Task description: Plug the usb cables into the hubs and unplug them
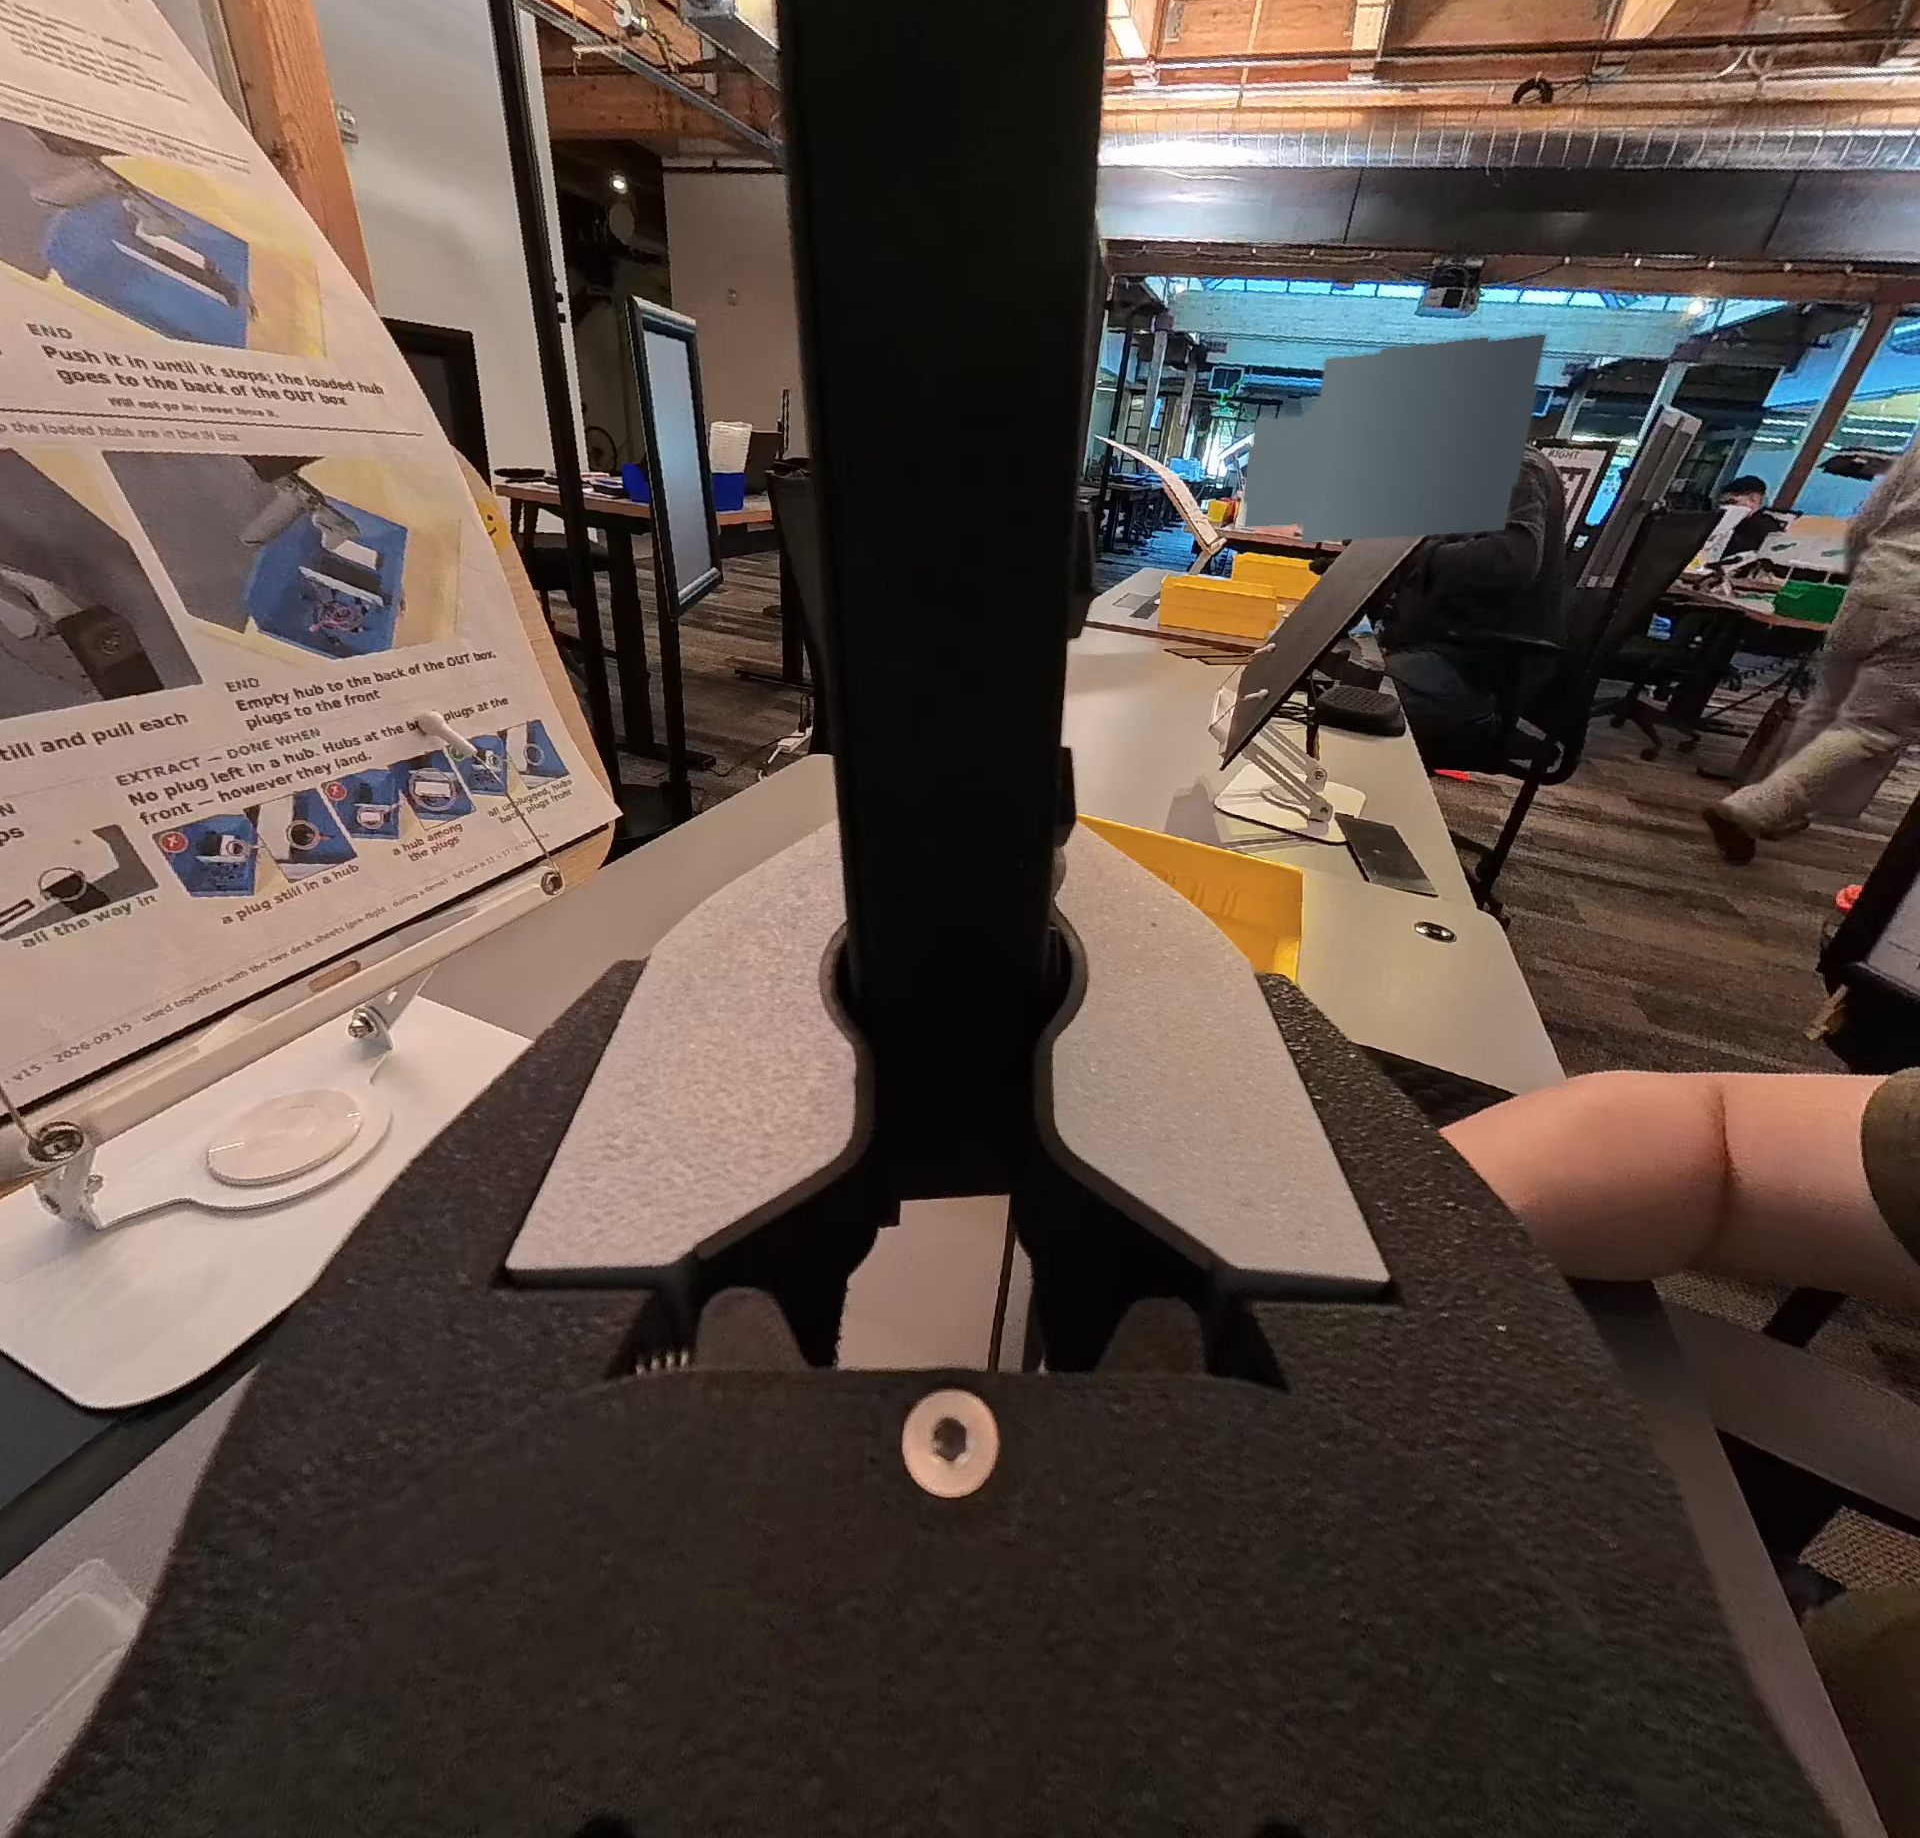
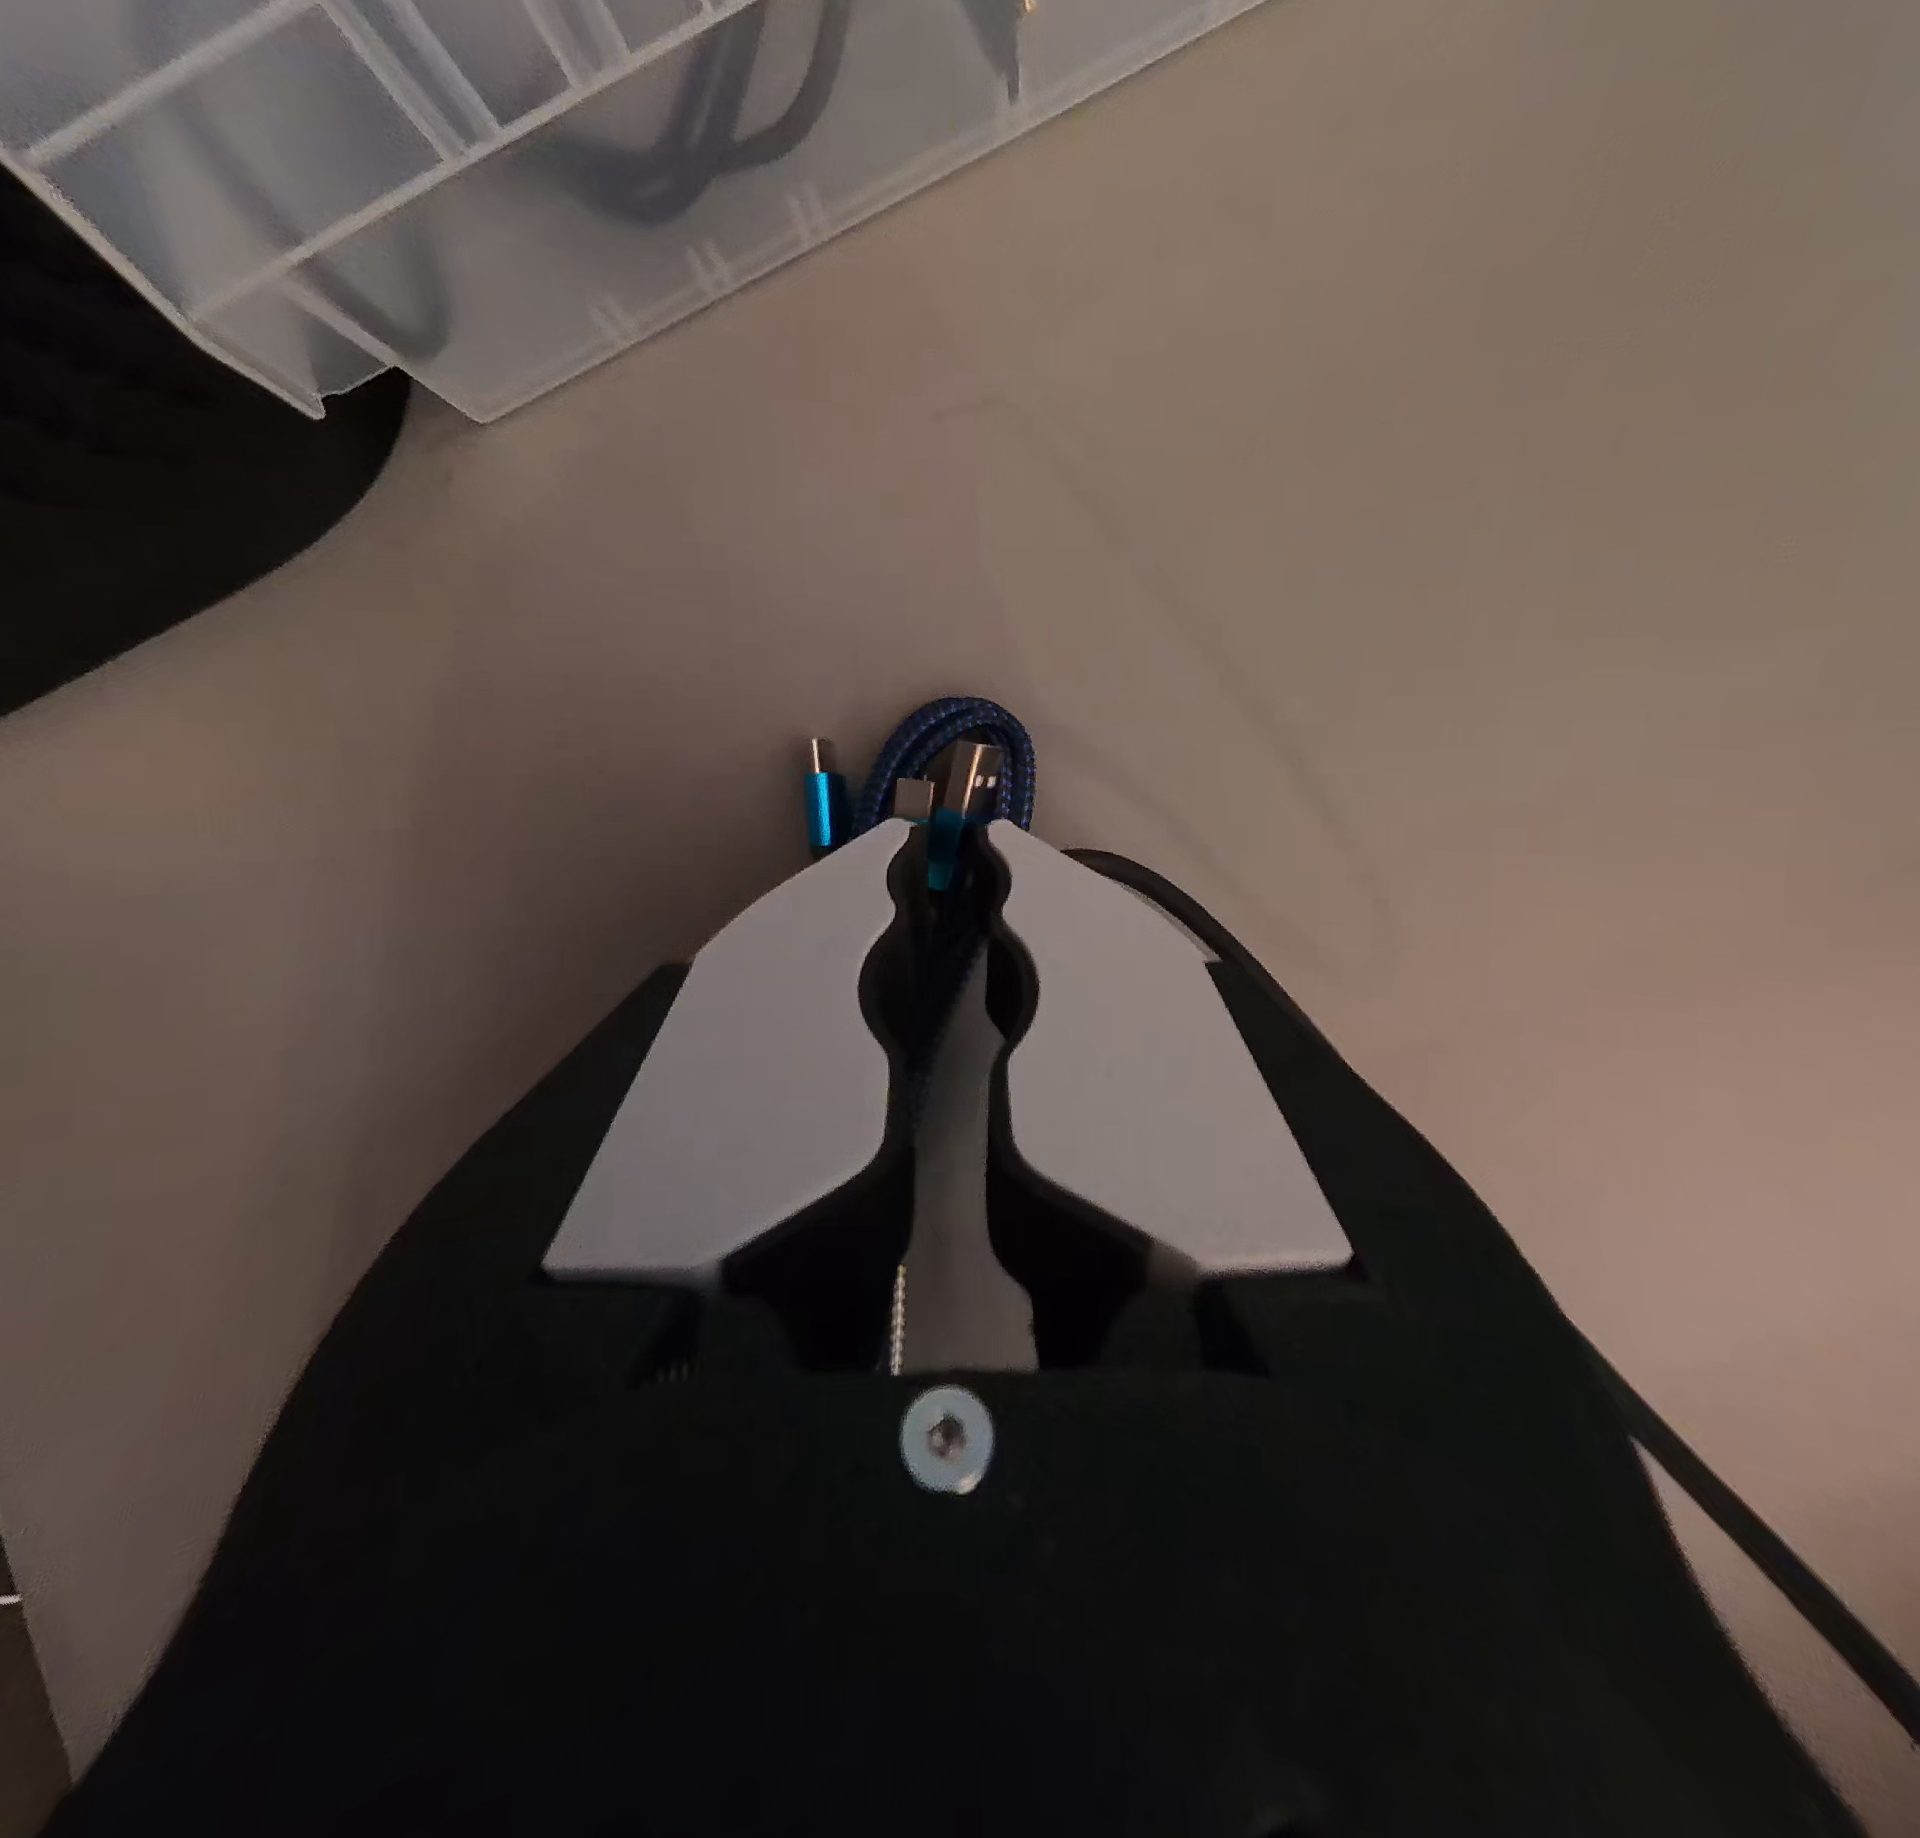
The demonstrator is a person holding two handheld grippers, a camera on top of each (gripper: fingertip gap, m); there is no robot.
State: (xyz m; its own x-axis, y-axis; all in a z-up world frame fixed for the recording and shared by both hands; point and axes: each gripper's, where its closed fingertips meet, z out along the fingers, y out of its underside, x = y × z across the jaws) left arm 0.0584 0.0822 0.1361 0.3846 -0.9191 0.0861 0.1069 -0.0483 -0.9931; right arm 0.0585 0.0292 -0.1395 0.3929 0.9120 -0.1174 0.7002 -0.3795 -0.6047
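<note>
Blue braided USB cable (image 2: 961, 765) pinched at the right gripper (image 2: 951, 824) tips, over the beige tabletop (image 2: 1455, 645).

Cable is light and limp; braid folds into a tight loop beyond the tips, so it will flop and twist. Only the rigid parts steer well: the blue plug shell between the fingertips (image 2: 831, 884), with the metal USB-A end (image 2: 977, 770) poking out ahead. A second small blue connector (image 2: 819, 801) sticks out just left of the tips. Grip looks best on the shell, not the braid. Clear divided bin (image 2: 499, 178) holding dark cables sits well off. Left gripper (image 1: 940, 957) is clamped around a long, stiff black bar (image 1: 935, 438), possibly a hub; its ports aren't visible. An instruction sheet on a stand (image 1: 260, 645) is at its left.
</note>
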